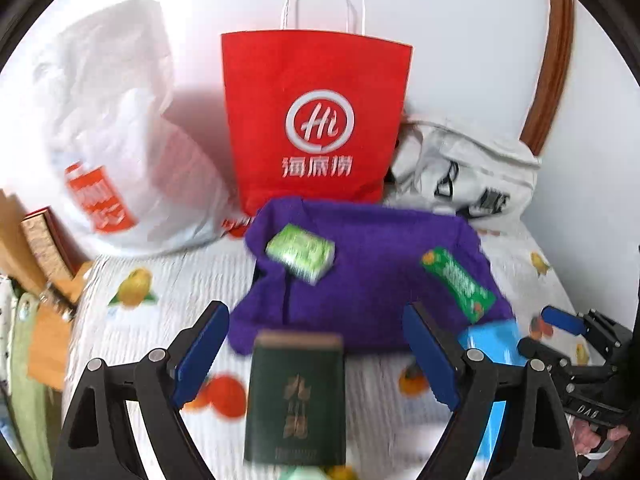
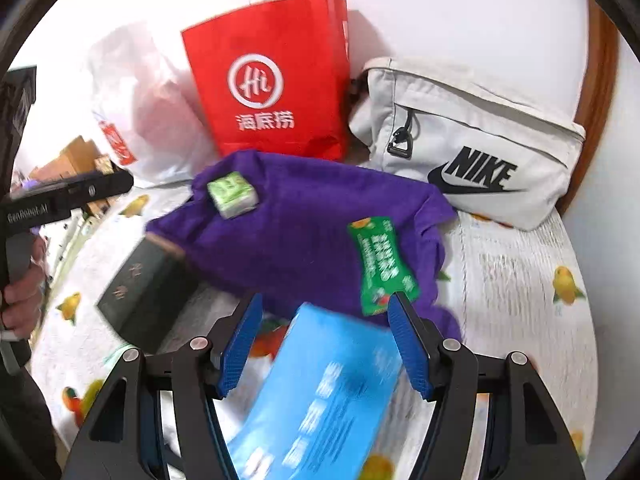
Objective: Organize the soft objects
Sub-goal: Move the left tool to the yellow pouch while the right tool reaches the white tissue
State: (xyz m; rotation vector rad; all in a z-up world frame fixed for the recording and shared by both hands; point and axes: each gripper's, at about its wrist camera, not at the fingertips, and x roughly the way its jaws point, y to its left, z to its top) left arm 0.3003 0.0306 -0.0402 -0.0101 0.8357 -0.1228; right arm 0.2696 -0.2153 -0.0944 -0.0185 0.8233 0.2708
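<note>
The left gripper [image 1: 316, 344] stood spread over the dark box [image 1: 295, 396], its pads clear of it. The right gripper [image 2: 322, 340] was spread too, the blue pack [image 2: 320, 392] loose between its pads. The purple cloth [image 2: 304, 232] lay mid-bed, toward the bags at the back edge, carrying two green packets [image 2: 232, 194]. Lifting it could spill them.
</note>
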